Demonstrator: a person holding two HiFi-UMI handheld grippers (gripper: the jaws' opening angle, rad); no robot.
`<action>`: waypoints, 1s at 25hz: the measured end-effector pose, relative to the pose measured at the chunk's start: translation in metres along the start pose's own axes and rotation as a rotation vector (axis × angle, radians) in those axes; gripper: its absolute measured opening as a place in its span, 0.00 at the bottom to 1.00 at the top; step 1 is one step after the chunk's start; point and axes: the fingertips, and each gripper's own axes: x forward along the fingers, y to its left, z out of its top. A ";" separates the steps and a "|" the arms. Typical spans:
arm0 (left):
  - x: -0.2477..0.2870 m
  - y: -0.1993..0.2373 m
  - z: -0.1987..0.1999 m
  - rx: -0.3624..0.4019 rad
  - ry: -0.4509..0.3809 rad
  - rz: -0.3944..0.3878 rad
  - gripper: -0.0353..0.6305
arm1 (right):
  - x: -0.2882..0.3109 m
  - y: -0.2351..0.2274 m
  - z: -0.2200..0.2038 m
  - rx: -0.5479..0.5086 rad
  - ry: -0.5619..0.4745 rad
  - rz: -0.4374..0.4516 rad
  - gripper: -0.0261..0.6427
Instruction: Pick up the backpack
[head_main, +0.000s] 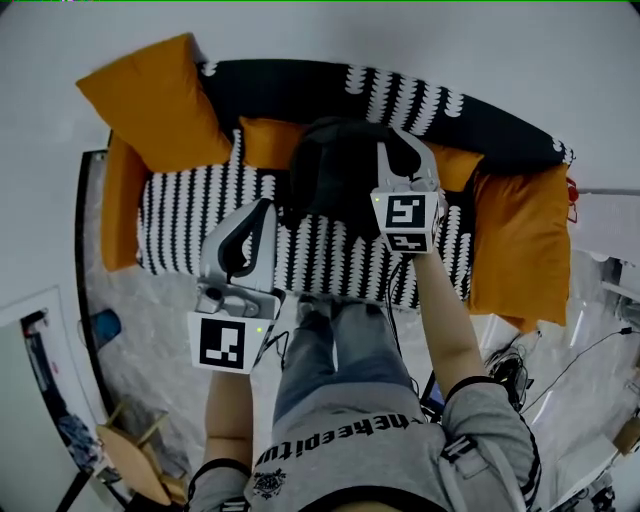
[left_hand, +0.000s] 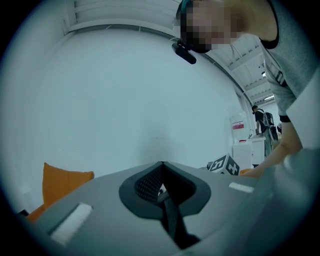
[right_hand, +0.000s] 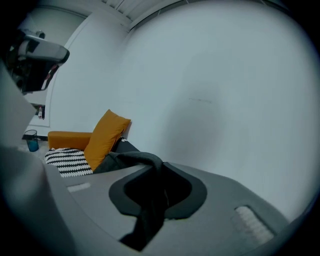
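A black backpack (head_main: 330, 175) hangs in front of the striped sofa's backrest. My right gripper (head_main: 402, 142) is at its right upper side, shut on a dark strap (right_hand: 148, 167) of the bag. That strap runs over the jaw tips and down between the jaws, and more of the bag's fabric (right_hand: 120, 161) shows just left of it. My left gripper (head_main: 263, 207) is lower and to the left, over the seat's front part, apart from the bag. In the left gripper view its tips (left_hand: 162, 165) meet with nothing between them.
The sofa (head_main: 190, 215) has a black-and-white cover and orange cushions at the left (head_main: 155, 100) and right (head_main: 520, 245). A white wall rises behind it. My legs (head_main: 340, 340) stand against its front edge. A blue cup (head_main: 103, 327) and a wooden chair (head_main: 135, 455) stand left, cables (head_main: 520, 370) right.
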 end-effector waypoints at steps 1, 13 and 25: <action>-0.004 0.000 0.002 0.001 -0.004 -0.001 0.08 | -0.008 0.001 0.000 0.017 -0.004 -0.005 0.10; -0.053 -0.003 0.026 0.045 -0.060 -0.037 0.08 | -0.094 0.008 0.051 0.044 -0.106 -0.079 0.10; -0.088 -0.004 0.061 0.094 -0.129 -0.064 0.08 | -0.172 0.002 0.091 0.090 -0.141 -0.172 0.10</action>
